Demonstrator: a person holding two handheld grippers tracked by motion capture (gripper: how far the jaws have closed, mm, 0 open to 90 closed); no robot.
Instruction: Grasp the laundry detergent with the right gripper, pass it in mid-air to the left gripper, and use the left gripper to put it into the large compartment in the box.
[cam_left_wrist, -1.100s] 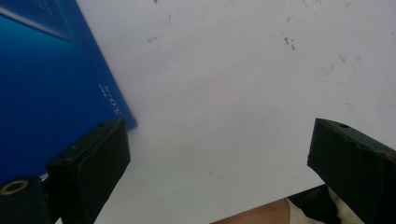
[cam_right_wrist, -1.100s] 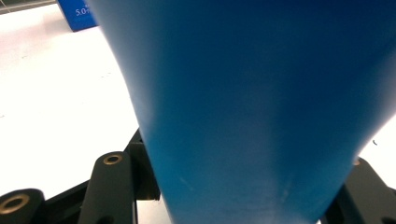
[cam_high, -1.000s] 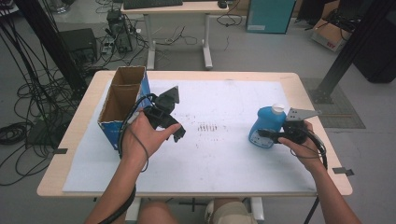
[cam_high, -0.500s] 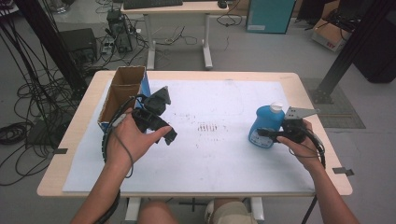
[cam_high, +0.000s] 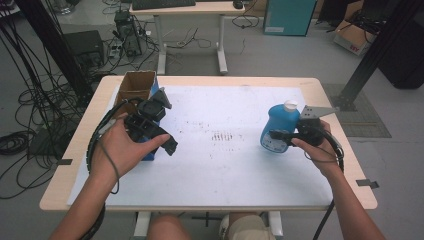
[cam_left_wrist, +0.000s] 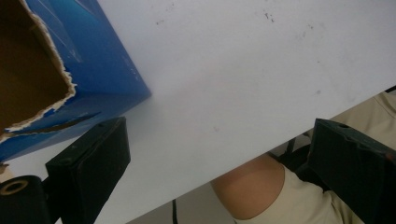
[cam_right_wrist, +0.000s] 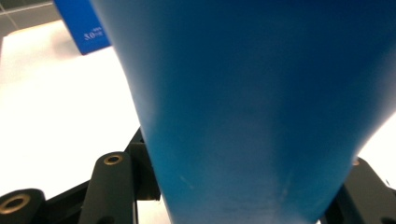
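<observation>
One blue bottle (cam_high: 278, 129) stands at the table's (cam_high: 310, 195) right side, and my right gripper (cam_high: 278, 136) is clamped around it. One blue cardboard box (cam_high: 139, 90) sits far left; beside it my left gripper (cam_left_wrist: 219, 177) hangs with jaws apart

blue box (cam_left_wrist: 93, 60) cropped, bottle (cam_right_wrist: 261, 107) cap cropped

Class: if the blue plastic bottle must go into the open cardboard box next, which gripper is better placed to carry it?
Right. The right gripper already clasps the blue plastic bottle; the left gripper is open beside the blue-sided cardboard box.
</observation>
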